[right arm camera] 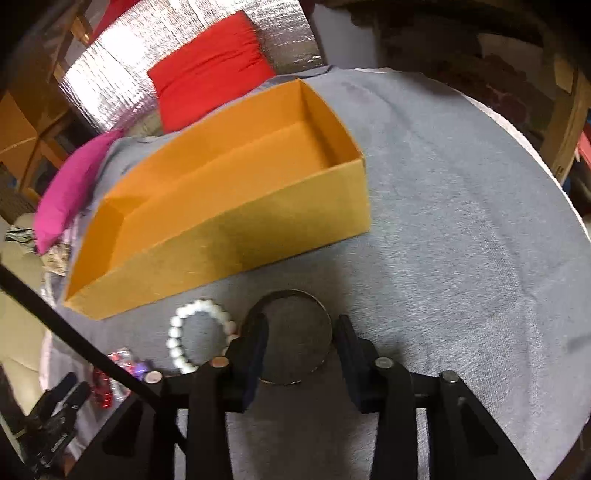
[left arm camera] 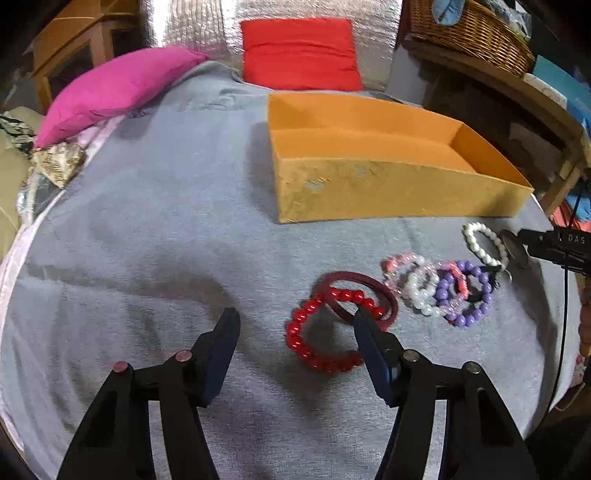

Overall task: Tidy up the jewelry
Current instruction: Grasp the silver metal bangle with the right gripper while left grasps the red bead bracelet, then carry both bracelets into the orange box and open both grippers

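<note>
Two grippers: both are in use over a table covered with grey cloth (left arm camera: 147, 221)
Left gripper (left arm camera: 295, 325): its jaws stand wide apart and hold nothing; the right finger tip is over the edge of the red bead bracelet (left arm camera: 317, 332)
Right gripper (right arm camera: 301, 332): the fingers stand on both sides of the thin metal bangle (right arm camera: 291, 336), which lies flat on the cloth; I cannot tell if the pads already touch it
Red pieces: the red bead bracelet overlaps a dark red bangle (left arm camera: 369, 291) at its 1 o'clock
Bead cluster: pink, clear and purple bracelets (left arm camera: 443, 291) lie tangled, at 3 o'clock from the dark red bangle
White bead bracelet (right arm camera: 195, 336): it is just beside the metal bangle at 9 o'clock, close to the left finger of the right gripper
Orange box (left arm camera: 388, 192): open, empty as far as I see, with a divider along its length, at 12 o'clock behind all the jewelry
Step in hand: I judge that nothing is sorted yet; the first pieces are being approached
Next move: probably to close on the bangle, lift it over the near wall and drop it in one compartment
In the way: the white bracelet may be caught by the finger; the flat thin bangle can slip
Far things: a pink cushion (left arm camera: 110, 88) at 10 o'clock, a red cushion (left arm camera: 299, 55) at 12 o'clock, a wicker basket (left arm camera: 472, 33) at 2 o'clock
</note>
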